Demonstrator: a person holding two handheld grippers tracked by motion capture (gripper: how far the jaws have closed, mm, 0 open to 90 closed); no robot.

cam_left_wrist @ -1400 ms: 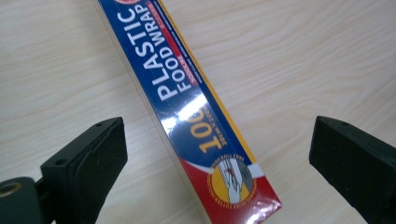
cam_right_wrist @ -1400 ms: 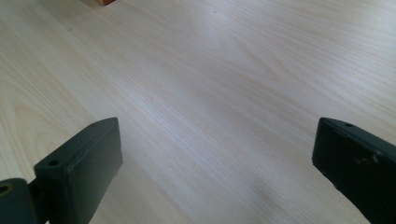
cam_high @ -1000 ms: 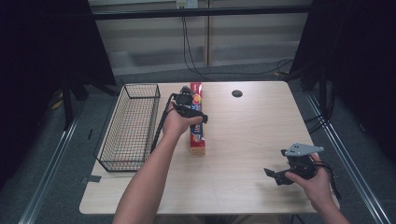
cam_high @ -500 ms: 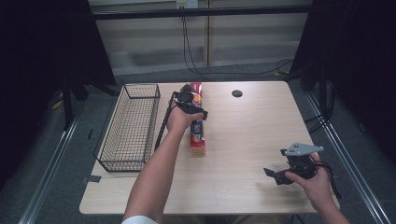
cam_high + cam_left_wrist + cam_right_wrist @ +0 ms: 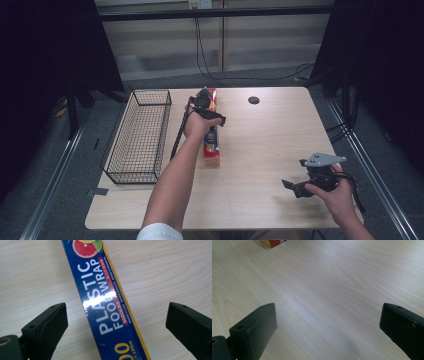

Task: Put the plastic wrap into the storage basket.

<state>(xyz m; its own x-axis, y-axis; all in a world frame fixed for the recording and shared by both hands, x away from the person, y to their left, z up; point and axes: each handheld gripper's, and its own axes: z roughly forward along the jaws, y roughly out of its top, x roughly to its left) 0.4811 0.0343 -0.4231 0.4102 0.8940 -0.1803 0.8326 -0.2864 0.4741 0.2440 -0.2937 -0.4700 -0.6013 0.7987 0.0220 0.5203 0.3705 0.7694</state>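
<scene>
A long blue plastic food wrap box [image 5: 212, 142] lies flat on the wooden table [image 5: 260, 145], running from the far middle toward me. My left gripper [image 5: 204, 101] hovers over the box's far half. In the left gripper view its jaws stand wide open on either side of the plastic food wrap box [image 5: 105, 300], apart from it, and the left gripper [image 5: 116, 325] holds nothing. My right gripper [image 5: 295, 187] rests low near the table's front right, open, with bare wood between its jaws in the right gripper view [image 5: 327, 327].
A black wire basket [image 5: 139, 135] stands on the table's left side, beside the box. A small dark round hole [image 5: 253, 100] sits at the far middle of the table. A corner of the box [image 5: 274, 242] shows at the top of the right gripper view.
My left gripper has moved a little farther along the box, away from me. The right gripper has stayed where it was.
</scene>
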